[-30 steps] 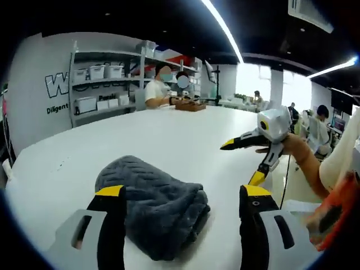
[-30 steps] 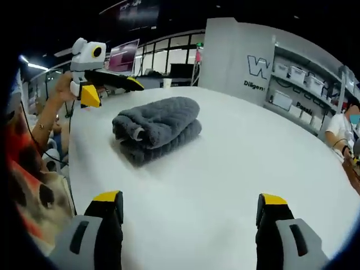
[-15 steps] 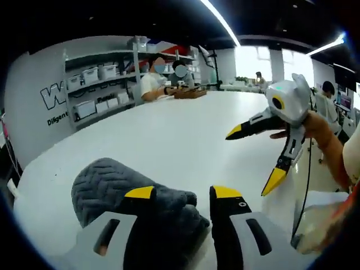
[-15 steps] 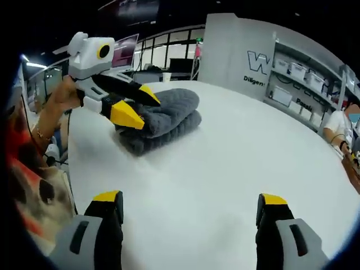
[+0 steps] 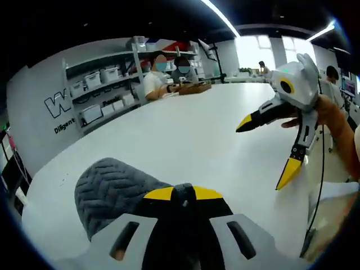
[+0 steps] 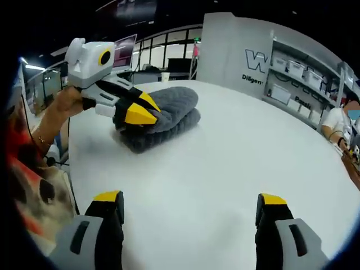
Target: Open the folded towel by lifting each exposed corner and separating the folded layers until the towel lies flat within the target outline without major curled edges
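In the left gripper view, the left claw [image 5: 183, 193] had its yellow-tipped jaws drawn together, clamped on the near edge of the folded grey towel [image 5: 109, 183]. The towel lay on the white surface [image 5: 185, 129], near the claw and to its left. To the right, the right claw [image 5: 264, 149] hung above the surface with its jaws wide apart, held by a hand [image 5: 332, 121]. Far off, people sat at the surface before grey shelves [image 5: 104, 90] with bins.

In the right gripper view, the right claw [image 6: 188, 202] stood with its jaws spread apart, holding nothing, over bare white surface [image 6: 225, 169]. Beyond it to the left, the towel [image 6: 163, 118] sat folded in a thick stack. The left claw [image 6: 143, 109] pinched the towel's left corner, gripped by a hand [image 6: 70, 101]
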`<state>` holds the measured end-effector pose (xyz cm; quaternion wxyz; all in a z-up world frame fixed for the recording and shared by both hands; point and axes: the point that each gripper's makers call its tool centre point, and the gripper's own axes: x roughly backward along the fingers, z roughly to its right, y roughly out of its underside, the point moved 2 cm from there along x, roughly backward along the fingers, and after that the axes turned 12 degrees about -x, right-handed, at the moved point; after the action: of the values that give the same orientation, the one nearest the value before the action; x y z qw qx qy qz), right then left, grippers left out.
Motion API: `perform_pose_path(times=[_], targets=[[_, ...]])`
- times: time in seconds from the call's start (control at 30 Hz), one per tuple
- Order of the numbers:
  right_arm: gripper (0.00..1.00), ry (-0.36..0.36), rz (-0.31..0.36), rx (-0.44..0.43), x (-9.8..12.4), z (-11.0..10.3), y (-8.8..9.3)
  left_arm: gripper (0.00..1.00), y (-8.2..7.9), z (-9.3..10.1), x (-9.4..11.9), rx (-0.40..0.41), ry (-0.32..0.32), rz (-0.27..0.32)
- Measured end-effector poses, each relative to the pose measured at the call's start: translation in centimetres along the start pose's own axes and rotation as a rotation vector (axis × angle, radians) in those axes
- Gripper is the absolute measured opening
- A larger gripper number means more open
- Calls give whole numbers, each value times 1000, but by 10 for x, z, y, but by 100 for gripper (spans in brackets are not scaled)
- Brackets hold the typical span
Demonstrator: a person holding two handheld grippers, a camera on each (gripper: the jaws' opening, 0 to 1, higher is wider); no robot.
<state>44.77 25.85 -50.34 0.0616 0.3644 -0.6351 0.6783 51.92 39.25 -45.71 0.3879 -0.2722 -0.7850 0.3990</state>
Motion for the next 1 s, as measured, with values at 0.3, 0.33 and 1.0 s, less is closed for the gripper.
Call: perform_pose_path(times=[0.3,0.33,1.0], targets=[[98,3,-1,4,3,-3,-3,8,-19,-38,36,84,-150,141],[98,3,-1,6,3,-3,-3,8,-19,-41,40,85,-167,147],[97,-4,-50,74,-5,-17,-19,5,69,-113,150,271,-523,122]])
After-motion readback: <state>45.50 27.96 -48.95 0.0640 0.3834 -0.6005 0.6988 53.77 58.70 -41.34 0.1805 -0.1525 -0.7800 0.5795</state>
